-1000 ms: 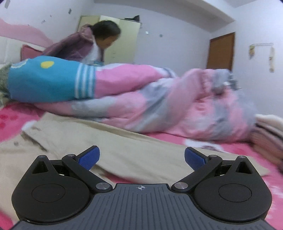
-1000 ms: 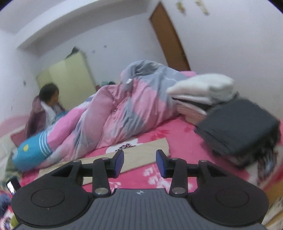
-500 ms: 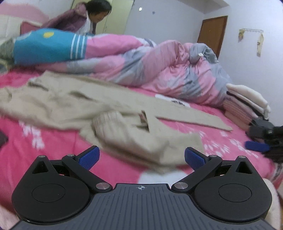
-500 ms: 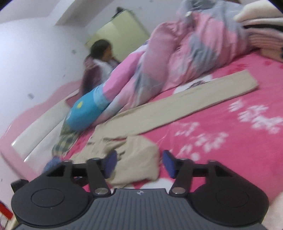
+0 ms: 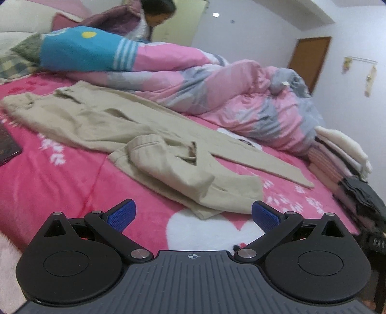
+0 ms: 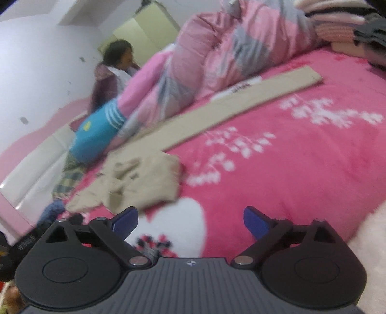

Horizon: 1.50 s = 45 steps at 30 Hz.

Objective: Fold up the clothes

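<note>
I had the trousers (image 5: 154, 135) lying half-crumpled on the bed (image 5: 60, 183) for folding; my left hand-held gripper (image 5: 193, 213) stood spread and empty, my right hand-held gripper (image 6: 190, 218) just opening, nothing between.

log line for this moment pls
left gripper open, empty | right gripper jaws just opening, empty | beige trousers unfolded on pink bedspread

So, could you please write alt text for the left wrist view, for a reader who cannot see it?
Beige trousers lie spread on a pink bedspread, one leg crumpled back, the other stretched out flat. The left gripper is above the near edge, jaws wide open and empty. Behind are a rumpled pink and grey duvet, a stack of folded clothes and a person.
</note>
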Each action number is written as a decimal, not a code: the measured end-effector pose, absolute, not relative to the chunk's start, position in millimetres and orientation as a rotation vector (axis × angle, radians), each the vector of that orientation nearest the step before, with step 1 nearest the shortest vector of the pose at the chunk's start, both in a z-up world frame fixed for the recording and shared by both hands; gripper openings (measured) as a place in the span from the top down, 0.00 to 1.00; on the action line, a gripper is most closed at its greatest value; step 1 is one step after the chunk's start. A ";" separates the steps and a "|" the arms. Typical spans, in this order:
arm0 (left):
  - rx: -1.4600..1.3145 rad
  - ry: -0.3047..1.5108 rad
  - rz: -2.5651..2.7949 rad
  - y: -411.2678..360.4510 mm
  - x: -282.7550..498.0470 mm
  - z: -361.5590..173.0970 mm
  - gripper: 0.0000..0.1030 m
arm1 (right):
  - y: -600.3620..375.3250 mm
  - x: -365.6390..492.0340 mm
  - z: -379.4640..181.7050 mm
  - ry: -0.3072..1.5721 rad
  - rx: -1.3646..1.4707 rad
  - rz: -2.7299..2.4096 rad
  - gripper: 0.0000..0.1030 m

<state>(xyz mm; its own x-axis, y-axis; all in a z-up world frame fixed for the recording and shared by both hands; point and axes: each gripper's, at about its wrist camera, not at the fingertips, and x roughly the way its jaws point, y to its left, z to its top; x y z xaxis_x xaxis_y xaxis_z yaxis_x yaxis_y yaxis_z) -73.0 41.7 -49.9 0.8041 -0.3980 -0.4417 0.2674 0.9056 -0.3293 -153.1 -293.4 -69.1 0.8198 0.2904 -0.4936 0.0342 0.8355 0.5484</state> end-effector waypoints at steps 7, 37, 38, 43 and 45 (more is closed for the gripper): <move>-0.217 0.493 -0.361 44.4 -85.3 -46.7 0.00 | -298.0 -172.6 -64.4 0.603 0.582 0.123 0.02; -0.357 0.443 -0.070 124.1 -37.6 -46.2 0.29 | -98.9 -21.2 -74.9 0.497 -0.245 0.378 0.83; -0.364 0.446 -0.061 127.5 -33.1 -48.6 0.36 | -109.7 -20.0 -69.5 0.499 -0.180 0.383 0.86; -0.374 0.451 -0.025 143.5 -11.0 -58.5 0.45 | -194.4 -7.2 -31.2 0.475 0.258 0.398 0.91; -0.369 0.451 -0.015 147.8 -3.4 -61.0 0.45 | -233.3 -1.9 -26.9 0.446 0.435 0.393 0.91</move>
<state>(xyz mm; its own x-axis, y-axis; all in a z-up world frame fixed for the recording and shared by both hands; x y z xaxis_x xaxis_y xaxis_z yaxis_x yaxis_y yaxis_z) -3.4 147.8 -61.0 0.9010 -0.0946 -0.4234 -0.0671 0.9338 -0.3514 -1.9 -233.3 -26.9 0.8314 0.4508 -0.3249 -0.2658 0.8360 0.4800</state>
